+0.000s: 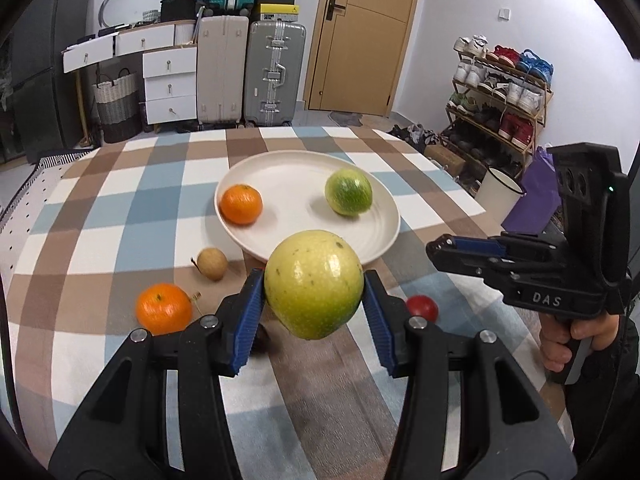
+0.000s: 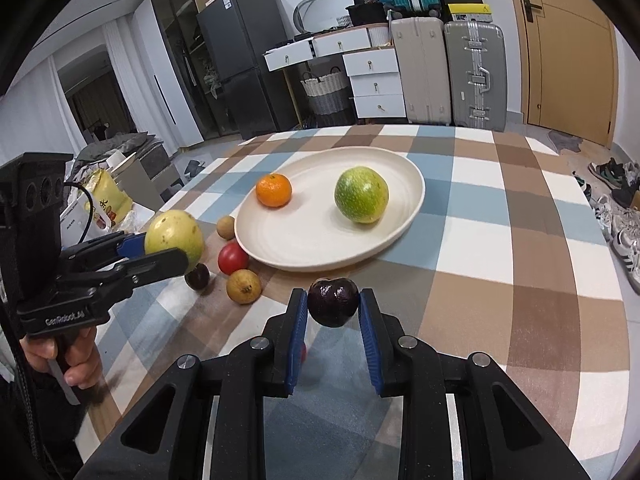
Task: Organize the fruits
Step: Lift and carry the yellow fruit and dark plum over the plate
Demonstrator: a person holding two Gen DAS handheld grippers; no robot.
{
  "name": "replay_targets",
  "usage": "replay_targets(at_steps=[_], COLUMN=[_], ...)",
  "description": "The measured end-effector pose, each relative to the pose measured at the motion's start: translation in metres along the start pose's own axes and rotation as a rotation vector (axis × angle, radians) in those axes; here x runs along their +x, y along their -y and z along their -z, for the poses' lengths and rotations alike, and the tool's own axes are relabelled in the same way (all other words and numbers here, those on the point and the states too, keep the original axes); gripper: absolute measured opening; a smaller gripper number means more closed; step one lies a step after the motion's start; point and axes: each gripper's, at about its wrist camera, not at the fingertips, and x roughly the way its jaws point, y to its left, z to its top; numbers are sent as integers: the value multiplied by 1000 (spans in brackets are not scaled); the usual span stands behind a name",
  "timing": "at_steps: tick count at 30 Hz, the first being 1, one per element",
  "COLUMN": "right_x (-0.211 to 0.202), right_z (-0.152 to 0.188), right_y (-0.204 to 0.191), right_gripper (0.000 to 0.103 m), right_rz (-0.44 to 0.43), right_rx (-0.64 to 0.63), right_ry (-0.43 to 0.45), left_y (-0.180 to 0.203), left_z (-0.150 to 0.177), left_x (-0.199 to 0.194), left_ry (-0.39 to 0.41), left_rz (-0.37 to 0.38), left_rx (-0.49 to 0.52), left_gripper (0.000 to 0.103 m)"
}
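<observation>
My left gripper (image 1: 314,294) is shut on a yellow-green apple (image 1: 313,284) and holds it above the checked tablecloth, just short of the white plate (image 1: 376,248). It also shows in the right wrist view (image 2: 168,246). My right gripper (image 2: 333,305) is shut on a dark purple plum (image 2: 333,302), held above the cloth in front of the plate (image 2: 280,248). On the plate lie a mandarin (image 2: 274,190) and a green citrus fruit (image 2: 361,194).
Loose on the cloth left of the plate lie an orange (image 1: 164,309), a small brown fruit (image 1: 211,264), a red fruit (image 2: 233,258), a yellowish fruit (image 2: 243,286) and another dark plum (image 2: 198,276). The table's edge runs along the right, with a shoe rack (image 1: 500,92) beyond.
</observation>
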Motion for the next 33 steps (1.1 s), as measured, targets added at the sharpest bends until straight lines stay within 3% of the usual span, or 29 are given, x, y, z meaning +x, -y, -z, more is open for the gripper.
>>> replay_targets(at_steps=[15, 33], right_x=[-1, 42], right_z=[-30, -53], right_y=[-5, -3], right_gripper=[27, 27], right_rz=[-7, -26], right_rx=[-6, 40], right_ry=[50, 29], left_y=[-8, -9], left_z=[-33, -45], left_x=[18, 69], left_ry=[38, 9], left_rz=[-30, -61], left_rx=[9, 49], left_gripper=[46, 46])
